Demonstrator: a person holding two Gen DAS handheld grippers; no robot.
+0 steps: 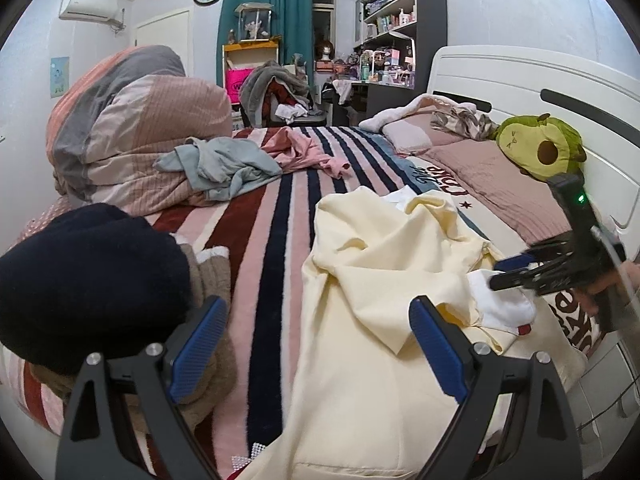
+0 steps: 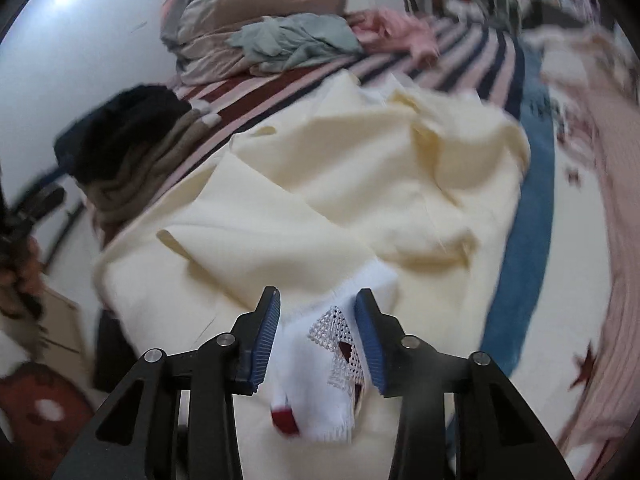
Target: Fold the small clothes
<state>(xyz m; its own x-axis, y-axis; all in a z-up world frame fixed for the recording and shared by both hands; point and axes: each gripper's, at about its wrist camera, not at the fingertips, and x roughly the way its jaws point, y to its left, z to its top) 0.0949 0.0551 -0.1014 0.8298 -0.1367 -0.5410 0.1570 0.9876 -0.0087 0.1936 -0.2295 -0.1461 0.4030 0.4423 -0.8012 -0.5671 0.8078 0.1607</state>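
A pale yellow garment (image 1: 372, 280) lies crumpled on the striped bedspread (image 1: 272, 216); it also fills the right wrist view (image 2: 320, 184). A white piece with a red trim and mesh patch (image 2: 324, 360) lies on it, also seen in the left wrist view (image 1: 500, 304). My left gripper (image 1: 316, 344) is open and empty above the garment's near part. My right gripper (image 2: 316, 320) is open with its fingers on either side of the white piece; it also shows in the left wrist view (image 1: 516, 272) at the right, over that piece.
A stack of folded dark and brown clothes (image 1: 100, 280) sits at the left. A rolled quilt (image 1: 132, 128), a grey-blue garment (image 1: 224, 164) and a pink one (image 1: 308, 152) lie farther back. Pillows and an avocado plush (image 1: 540, 148) rest by the white headboard (image 1: 520, 76).
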